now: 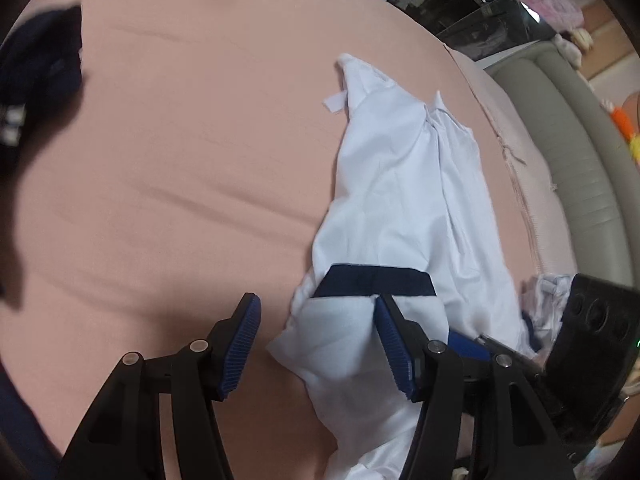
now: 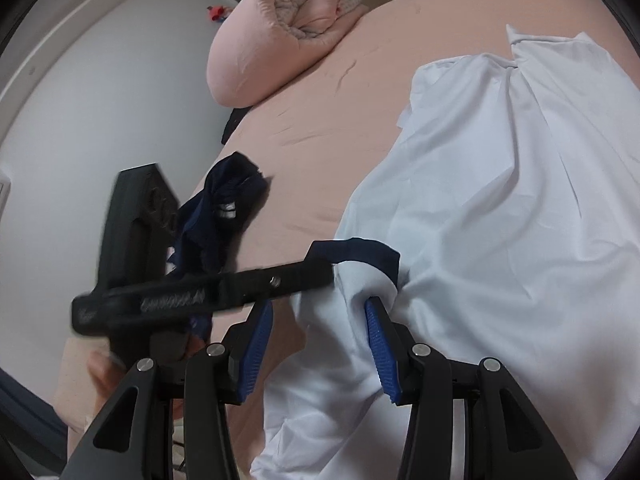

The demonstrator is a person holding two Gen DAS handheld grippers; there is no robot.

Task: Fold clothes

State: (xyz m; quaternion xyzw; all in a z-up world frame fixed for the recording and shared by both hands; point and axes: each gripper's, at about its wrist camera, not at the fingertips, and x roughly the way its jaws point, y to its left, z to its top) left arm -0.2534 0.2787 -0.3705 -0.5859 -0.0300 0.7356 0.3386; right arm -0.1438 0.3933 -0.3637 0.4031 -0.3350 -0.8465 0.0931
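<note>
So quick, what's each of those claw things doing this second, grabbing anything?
Left hand-held gripper: open, nothing clamped, poised over the white shirt's navy-trimmed sleeve.
Right hand-held gripper: open too, holding nothing, at the same sleeve.

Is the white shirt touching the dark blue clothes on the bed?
Apart. The right wrist view shows bare pink bed sheet between the white shirt and the dark blue clothes.
</note>
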